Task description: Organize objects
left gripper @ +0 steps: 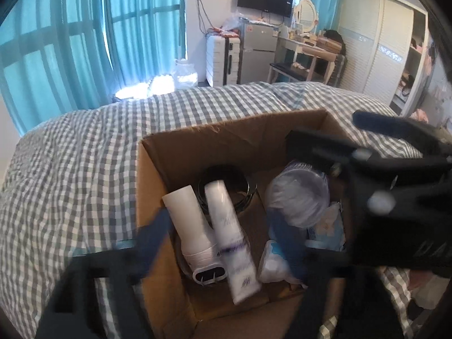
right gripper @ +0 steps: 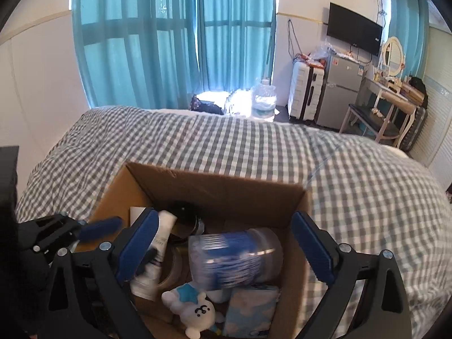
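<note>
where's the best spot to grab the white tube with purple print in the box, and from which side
Probably the middle of its body, coming from above. The white tube with purple print leans inside the cardboard box, beside the white dryer-like appliance, so the box walls block a sideways approach. Set the left claw across its narrow width, pads on the long sides. Both claws stand open.

Matt cardboard box (right gripper: 226, 189), clear glossy plastic jar (right gripper: 234, 257)

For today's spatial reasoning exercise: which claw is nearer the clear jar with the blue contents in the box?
Right. The right claw is open on either side of the jar, without touching it. The left claw is open over the white tubes, beside the jar.
</note>
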A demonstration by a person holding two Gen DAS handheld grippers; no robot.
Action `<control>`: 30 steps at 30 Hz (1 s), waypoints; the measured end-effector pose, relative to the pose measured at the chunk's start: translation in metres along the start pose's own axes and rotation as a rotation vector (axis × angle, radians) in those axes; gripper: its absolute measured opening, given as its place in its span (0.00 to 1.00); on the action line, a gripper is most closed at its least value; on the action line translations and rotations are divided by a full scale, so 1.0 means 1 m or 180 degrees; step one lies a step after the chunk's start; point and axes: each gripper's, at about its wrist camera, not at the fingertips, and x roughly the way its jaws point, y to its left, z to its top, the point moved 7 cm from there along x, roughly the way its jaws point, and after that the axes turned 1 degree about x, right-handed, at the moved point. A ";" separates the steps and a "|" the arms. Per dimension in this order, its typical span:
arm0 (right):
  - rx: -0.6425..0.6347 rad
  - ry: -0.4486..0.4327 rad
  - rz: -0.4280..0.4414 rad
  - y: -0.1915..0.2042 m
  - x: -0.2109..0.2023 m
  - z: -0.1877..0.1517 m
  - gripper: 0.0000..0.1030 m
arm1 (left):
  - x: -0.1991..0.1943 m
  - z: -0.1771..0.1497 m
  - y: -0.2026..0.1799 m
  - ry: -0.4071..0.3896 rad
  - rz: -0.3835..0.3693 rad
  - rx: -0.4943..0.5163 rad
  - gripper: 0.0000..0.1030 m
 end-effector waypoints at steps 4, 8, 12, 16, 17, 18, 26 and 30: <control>0.0058 -0.0120 -0.0036 -0.010 -0.029 0.014 0.95 | -0.023 0.011 -0.006 -0.0091 0.0042 0.0050 0.83; 0.0131 -0.0223 -0.0071 -0.016 -0.062 0.024 0.95 | -0.058 0.025 -0.008 -0.0259 0.0180 0.0056 0.89; 0.0127 -0.0380 -0.0107 -0.021 -0.105 0.034 0.96 | -0.096 0.038 -0.009 -0.0414 0.0246 0.0000 0.92; 0.0104 -0.0568 -0.0164 -0.024 -0.155 0.042 0.97 | -0.140 0.051 -0.011 -0.0628 0.0366 -0.0059 0.96; 0.0110 -0.0610 -0.0172 -0.024 -0.166 0.044 0.97 | -0.155 0.054 -0.013 -0.0713 0.0400 -0.0078 0.97; 0.0117 -0.0661 -0.0176 -0.025 -0.178 0.045 0.98 | -0.167 0.055 -0.015 -0.0781 0.0423 -0.0085 0.97; 0.0099 -0.0986 -0.0222 -0.031 -0.264 0.042 0.98 | -0.240 0.059 -0.033 -0.1121 0.0621 -0.0058 0.99; 0.0128 -0.1090 -0.0204 -0.034 -0.297 0.029 0.99 | -0.271 0.057 -0.047 -0.1270 0.0697 -0.0026 1.00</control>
